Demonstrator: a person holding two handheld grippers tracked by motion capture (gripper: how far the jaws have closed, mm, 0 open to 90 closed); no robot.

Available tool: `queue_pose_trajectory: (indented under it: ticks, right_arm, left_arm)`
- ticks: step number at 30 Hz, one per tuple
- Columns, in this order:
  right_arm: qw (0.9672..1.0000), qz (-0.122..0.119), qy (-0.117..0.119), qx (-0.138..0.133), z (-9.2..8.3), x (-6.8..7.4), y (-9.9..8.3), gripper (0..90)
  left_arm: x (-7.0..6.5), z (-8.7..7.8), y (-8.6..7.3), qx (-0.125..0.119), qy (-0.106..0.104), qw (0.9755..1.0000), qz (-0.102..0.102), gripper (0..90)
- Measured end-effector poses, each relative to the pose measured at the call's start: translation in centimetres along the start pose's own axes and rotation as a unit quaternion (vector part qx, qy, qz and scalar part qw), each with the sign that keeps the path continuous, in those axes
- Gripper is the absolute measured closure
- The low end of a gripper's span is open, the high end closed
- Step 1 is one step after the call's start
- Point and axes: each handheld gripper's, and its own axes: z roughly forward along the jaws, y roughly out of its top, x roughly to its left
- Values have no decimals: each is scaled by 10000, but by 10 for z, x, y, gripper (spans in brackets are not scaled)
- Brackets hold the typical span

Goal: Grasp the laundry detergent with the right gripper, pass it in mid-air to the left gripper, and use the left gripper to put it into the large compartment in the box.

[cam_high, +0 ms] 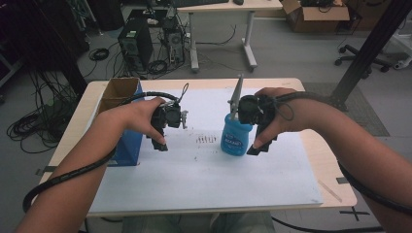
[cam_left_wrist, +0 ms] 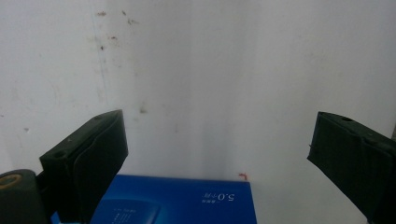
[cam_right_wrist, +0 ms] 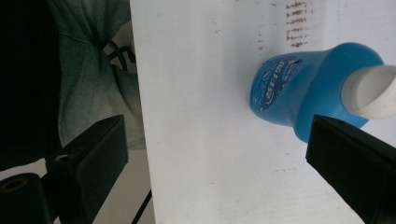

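A blue bottle [cam_high: 235,137] with a white cap stands upright near the middle of the white sheet [cam_high: 209,179]. My right gripper [cam_high: 257,147] hangs just right of it, pointing down, jaws open and empty. In the right gripper view the bottle [cam_right_wrist: 299,88] lies beside one jaw, not between the two, and my right gripper [cam_right_wrist: 217,158] stands wide. My left gripper [cam_high: 159,143] hovers over the sheet beside a blue box [cam_high: 127,145], open with nothing in it. The left gripper view has the box's printed face [cam_left_wrist: 187,200] under my left gripper [cam_left_wrist: 217,154].
Dark smudges [cam_high: 206,139] mark the sheet between the grippers. The blue box has an open cardboard top [cam_high: 116,92] at the table's left edge. Beyond the table stand computer towers [cam_high: 136,43], a desk [cam_high: 223,29], a cardboard box [cam_high: 316,14] and a black post [cam_high: 369,48].
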Motion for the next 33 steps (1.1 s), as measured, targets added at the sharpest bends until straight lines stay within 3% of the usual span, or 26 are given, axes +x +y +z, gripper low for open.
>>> queue_pose_trajectory:
  ticks: [15,21,33]
  right_arm:
    - [9976,460,-281,-440,17,-5,-47,53]
    - [9947,714,-322,-673,26,-7,-65,53]
    - [9874,976,-479,-1150,52,-11,-86,51]
  left_arm:
    - [-3,-3,2,-8,-22,10000,21,49]
    - [-3,-3,0,-56,-53,10000,-15,49]
    - [-6,-3,-2,-58,-57,10000,-17,49]
